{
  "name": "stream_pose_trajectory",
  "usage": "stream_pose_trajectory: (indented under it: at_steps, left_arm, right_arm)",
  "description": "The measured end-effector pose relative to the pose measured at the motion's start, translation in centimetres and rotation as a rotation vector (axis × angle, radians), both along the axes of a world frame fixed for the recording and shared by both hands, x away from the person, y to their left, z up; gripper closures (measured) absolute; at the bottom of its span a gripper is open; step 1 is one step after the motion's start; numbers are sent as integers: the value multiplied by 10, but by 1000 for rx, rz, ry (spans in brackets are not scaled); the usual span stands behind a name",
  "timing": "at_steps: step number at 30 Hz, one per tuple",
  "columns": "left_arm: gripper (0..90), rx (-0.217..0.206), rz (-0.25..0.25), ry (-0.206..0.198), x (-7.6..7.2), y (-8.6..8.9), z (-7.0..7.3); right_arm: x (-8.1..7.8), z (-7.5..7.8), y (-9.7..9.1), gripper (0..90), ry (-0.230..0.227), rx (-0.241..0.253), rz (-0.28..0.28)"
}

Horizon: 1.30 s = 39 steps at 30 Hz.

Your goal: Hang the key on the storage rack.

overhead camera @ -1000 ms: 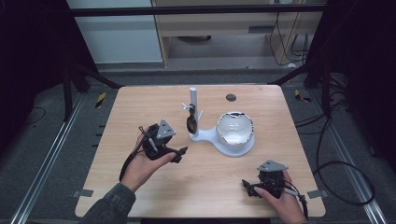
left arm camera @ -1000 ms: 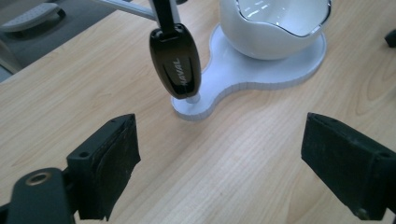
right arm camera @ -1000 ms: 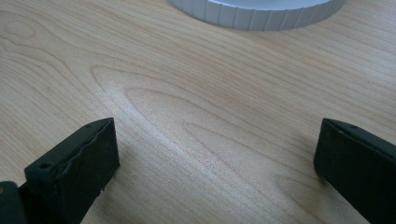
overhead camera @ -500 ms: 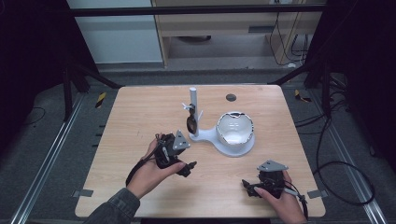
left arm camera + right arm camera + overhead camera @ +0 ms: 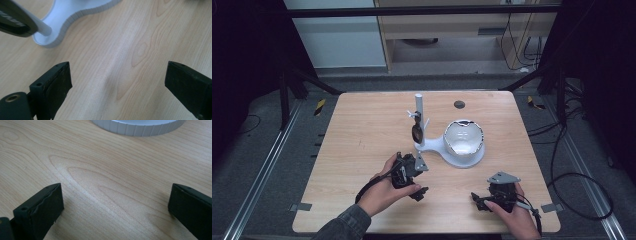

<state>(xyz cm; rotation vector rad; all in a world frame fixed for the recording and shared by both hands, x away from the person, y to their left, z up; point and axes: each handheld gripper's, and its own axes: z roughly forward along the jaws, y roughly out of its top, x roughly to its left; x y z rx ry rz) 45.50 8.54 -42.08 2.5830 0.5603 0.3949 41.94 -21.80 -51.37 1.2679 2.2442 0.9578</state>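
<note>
On the table [image 5: 362, 130] I see the stand [image 5: 447, 150] with its post [image 5: 418, 120] ahead of my left gripper [image 5: 418, 189], a little to its right. The bowl part [image 5: 463, 137] lies ahead of my right gripper [image 5: 479, 201]. Both grippers are near the table's front edge.

The left hand-held gripper [image 5: 412, 176] has moved right and nearer, beside the white stand [image 5: 447, 150].

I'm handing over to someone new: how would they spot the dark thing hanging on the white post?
Start at the white stand in the middle of the wooden table; it has a round bowl on one side and an upright post on the other. The sunglasses hang from that post, dark lenses facing down. They are the one dark item on the white stand.
</note>
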Motion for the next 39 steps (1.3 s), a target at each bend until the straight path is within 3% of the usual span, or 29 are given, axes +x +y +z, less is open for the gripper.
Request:
stream_pose_trajectory:
  at_steps: [4,27,34,36,39]
  left_arm:
    - [64,25,-13,15,-1,-5,-10]
    - [64,40,-25,71,-4,-19,-44]
    - [64,27,-26,73,-3,-20,-52]
    - [64,20,-32,54,-2,-20,-54]
    - [64,-22,-34,52,-1,-19,-56]
  right_arm:
    - [0,0,0,4,0,0,0]
    - [0,0,0,4,2,2,-4]
    - [0,0,1,4,2,3,-4]
    - [0,0,0,4,2,2,-3]
    - [0,0,0,4,3,2,-4]
